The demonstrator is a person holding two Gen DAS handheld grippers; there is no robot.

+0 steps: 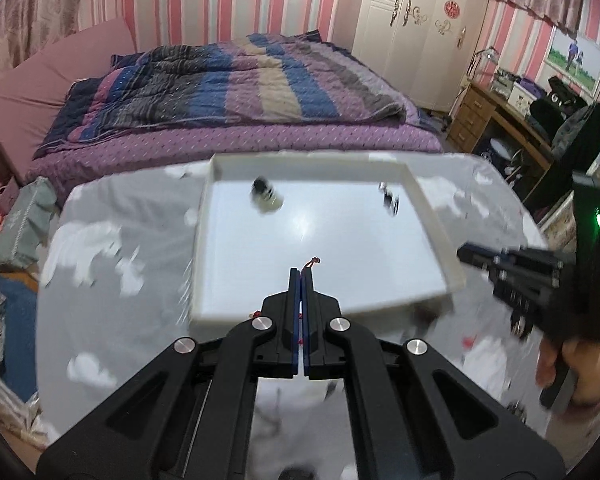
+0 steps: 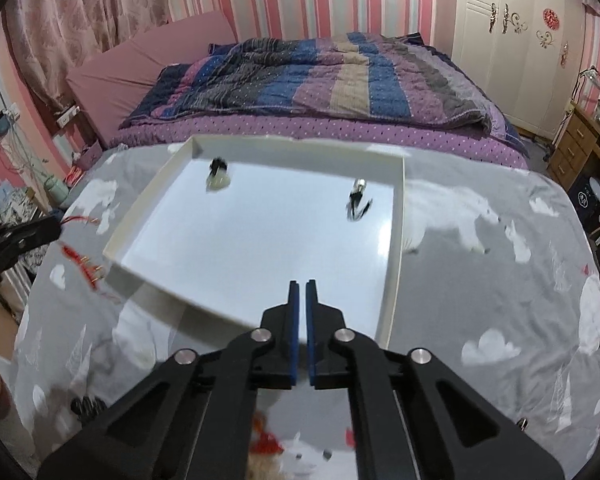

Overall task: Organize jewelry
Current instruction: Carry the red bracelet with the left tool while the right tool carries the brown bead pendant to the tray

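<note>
Pinching a red cord (image 1: 310, 263) between its pressed-together pads, my left gripper (image 1: 302, 276) hangs over the near end of the white tray (image 1: 440, 216); seen from my right wrist, the cord trails down beside the tray's left edge with small gold bits on it. My right gripper (image 2: 303, 286) is pressed together on nothing, over the tray's near edge. Inside the tray, toward the far end, lie two blurred pieces well apart: a dark-and-pale one (image 2: 219, 176) on the left and a dark-and-silver one (image 2: 357, 200) on the right. A grey cloth with white shapes (image 2: 500, 280) lies under the tray, and a bed (image 2: 340, 80) stands beyond.
</note>
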